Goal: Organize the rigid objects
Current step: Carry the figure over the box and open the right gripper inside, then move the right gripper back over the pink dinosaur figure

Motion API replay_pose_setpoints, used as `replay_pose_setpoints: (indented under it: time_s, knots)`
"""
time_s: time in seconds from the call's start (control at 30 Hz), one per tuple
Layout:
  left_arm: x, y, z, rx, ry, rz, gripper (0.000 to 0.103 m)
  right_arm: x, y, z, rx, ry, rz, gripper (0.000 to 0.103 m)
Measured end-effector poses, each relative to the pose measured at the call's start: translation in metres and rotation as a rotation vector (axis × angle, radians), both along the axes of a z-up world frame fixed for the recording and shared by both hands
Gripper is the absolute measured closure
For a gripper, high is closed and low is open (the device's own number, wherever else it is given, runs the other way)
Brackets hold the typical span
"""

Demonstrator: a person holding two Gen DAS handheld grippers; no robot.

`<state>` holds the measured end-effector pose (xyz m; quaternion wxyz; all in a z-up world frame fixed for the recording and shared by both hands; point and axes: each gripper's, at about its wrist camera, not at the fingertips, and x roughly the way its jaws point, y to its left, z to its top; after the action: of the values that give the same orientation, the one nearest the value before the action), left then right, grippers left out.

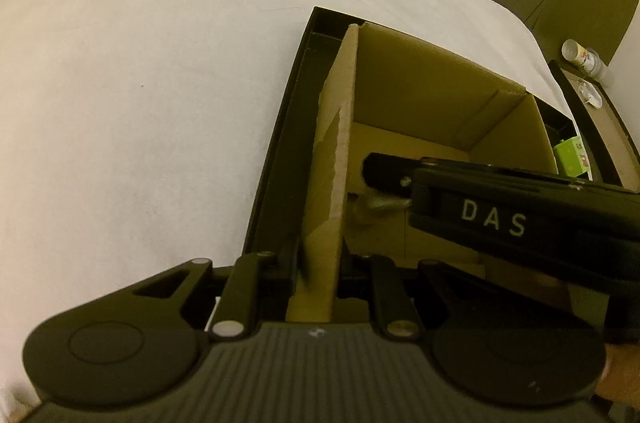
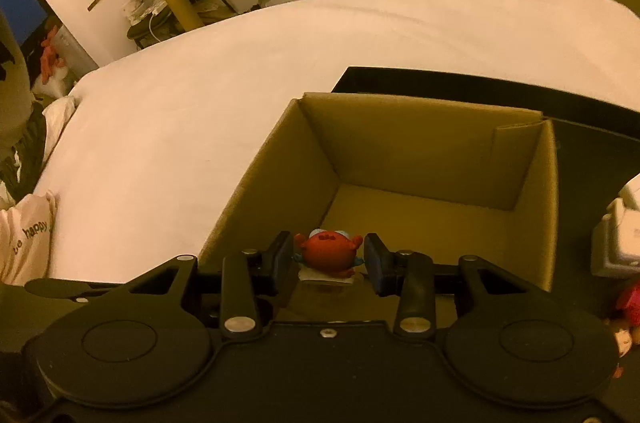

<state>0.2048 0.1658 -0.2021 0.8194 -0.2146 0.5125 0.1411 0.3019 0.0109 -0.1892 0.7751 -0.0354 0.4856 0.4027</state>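
Observation:
An open cardboard box (image 2: pixel 424 143) stands in a black tray (image 2: pixel 580 159) on a white bed. My left gripper (image 1: pixel 320 263) is shut on the box's left wall (image 1: pixel 332 159). My right gripper (image 2: pixel 326 259) is inside the box near its front wall, its jaws standing slightly apart from a small red figurine (image 2: pixel 328 253) on a clear base between them. In the left wrist view my right gripper (image 1: pixel 500 207) reaches into the box from the right, and the figurine (image 1: pixel 374 205) shows dimly at its tip.
The white bed (image 1: pixel 140 103) spreads left and beyond the tray (image 1: pixel 280 143). A green item (image 1: pixel 572 159) lies in the tray right of the box. White boxes (image 2: pixel 620 235) and a red toy (image 2: pixel 630 299) sit at the right edge. Room furniture stands behind.

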Motion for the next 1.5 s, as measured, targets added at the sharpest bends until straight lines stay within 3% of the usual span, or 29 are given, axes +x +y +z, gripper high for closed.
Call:
replay_pose_setpoints:
  time_s: [0.13, 0.47, 0.63, 1.13, 1.33, 1.5]
  knots:
    - [-0.001, 0.001, 0.0, 0.004, -0.001, -0.001, 0.087, -0.002, -0.002, 0.006, 0.02, -0.01, -0.011, 0.053]
    - [0.0, -0.004, 0.001, 0.014, 0.001, -0.003, 0.087, 0.002, -0.047, 0.042, 0.097, -0.063, -0.096, 0.048]
    - [0.001, -0.007, 0.002, 0.021, 0.003, -0.006, 0.087, 0.01, -0.072, 0.049, 0.079, -0.101, -0.142, 0.04]
    - [0.003, -0.011, 0.002, 0.029, 0.005, -0.009, 0.087, 0.013, -0.132, 0.049, -0.006, -0.18, -0.21, 0.04]
    - [0.002, -0.011, 0.002, 0.029, 0.005, -0.011, 0.087, 0.016, -0.149, 0.035, -0.072, -0.231, -0.221, 0.04]
    - [0.003, -0.011, 0.002, 0.029, 0.006, -0.01, 0.087, 0.021, -0.165, 0.022, -0.098, -0.217, -0.247, 0.04]
